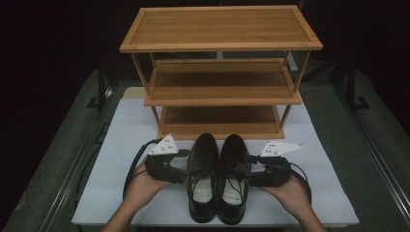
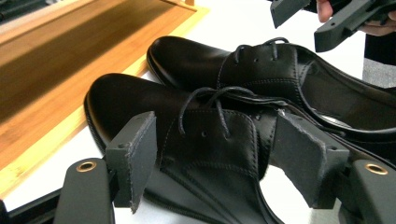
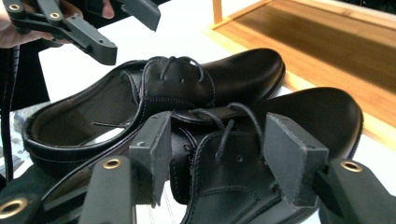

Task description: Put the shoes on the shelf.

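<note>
Two black leather lace-up shoes stand side by side, toes toward the rack, on the white table top: the left shoe [image 1: 203, 174] and the right shoe [image 1: 233, 176]. My left gripper [image 1: 185, 166] is at the left shoe's outer side. In the left gripper view it [image 2: 219, 163] is open, its jaws straddling the laced part of that shoe [image 2: 140, 102], with the right shoe [image 2: 196, 60] beyond. My right gripper [image 1: 249, 167] mirrors it. In the right gripper view it [image 3: 224, 158] stands open around the right shoe's [image 3: 317, 116] laces, the left shoe [image 3: 243, 70] behind.
A three-shelf bamboo rack [image 1: 220, 46] stands just beyond the shoes' toes, its bottom shelf [image 1: 220, 118] nearest them and bare. The white table top [image 1: 130, 130] ends close in front of the heels. Dark floor and metal frames surround the table.
</note>
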`<state>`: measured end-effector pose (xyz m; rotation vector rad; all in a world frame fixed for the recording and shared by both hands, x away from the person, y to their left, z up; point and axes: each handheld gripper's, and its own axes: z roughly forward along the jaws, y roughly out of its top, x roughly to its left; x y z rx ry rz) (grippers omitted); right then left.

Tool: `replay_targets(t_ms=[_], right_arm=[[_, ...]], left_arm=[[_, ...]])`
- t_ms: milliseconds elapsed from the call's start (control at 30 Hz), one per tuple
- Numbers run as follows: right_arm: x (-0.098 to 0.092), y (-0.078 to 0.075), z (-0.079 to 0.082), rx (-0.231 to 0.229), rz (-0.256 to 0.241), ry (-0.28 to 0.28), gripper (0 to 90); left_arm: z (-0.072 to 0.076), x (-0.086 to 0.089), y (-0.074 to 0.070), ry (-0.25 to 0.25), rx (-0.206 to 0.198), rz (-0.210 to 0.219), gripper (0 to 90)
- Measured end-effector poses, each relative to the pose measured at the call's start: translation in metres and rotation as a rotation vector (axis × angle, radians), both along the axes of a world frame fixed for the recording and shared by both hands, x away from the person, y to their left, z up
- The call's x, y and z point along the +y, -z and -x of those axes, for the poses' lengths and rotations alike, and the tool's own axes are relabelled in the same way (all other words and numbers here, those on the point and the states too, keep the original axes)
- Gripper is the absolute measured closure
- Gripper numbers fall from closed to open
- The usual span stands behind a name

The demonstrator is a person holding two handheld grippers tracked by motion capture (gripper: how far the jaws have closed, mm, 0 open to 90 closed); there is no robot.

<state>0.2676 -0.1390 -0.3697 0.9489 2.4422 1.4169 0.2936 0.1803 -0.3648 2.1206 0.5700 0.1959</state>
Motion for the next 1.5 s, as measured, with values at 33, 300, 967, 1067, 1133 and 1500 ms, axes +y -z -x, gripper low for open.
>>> replay_targets(t_ms=[33, 300, 967, 1067, 1133, 1500], right_arm=[[0.001, 0.001, 0.0, 0.002, 0.005, 0.001, 41.8], [0.0, 0.014, -0.005, 0.03, 0.032, 0.024, 45.7], [0.003, 0.021, 0.001, 0.036, 0.005, -0.031, 86.0], [0.002, 0.02, 0.001, 0.027, 0.005, -0.029, 86.4], [0.002, 0.02, 0.003, 0.018, 0.001, -0.022, 86.5], [-0.009, 0.014, 0.002, -0.022, -0.002, 0.037, 86.7]], left_arm=[[-0.001, -0.002, 0.002, 0.001, 0.008, 0.0, 30.5], [-0.004, -0.005, 0.013, 0.011, 0.025, -0.025, 31.8], [0.009, -0.008, 0.012, 0.057, 0.004, -0.055, 85.6], [0.01, -0.008, 0.013, 0.041, 0.0, -0.043, 86.9], [0.011, -0.006, 0.013, 0.029, 0.002, -0.028, 86.9], [0.009, 0.008, 0.005, -0.056, -0.029, -0.01, 87.7]])
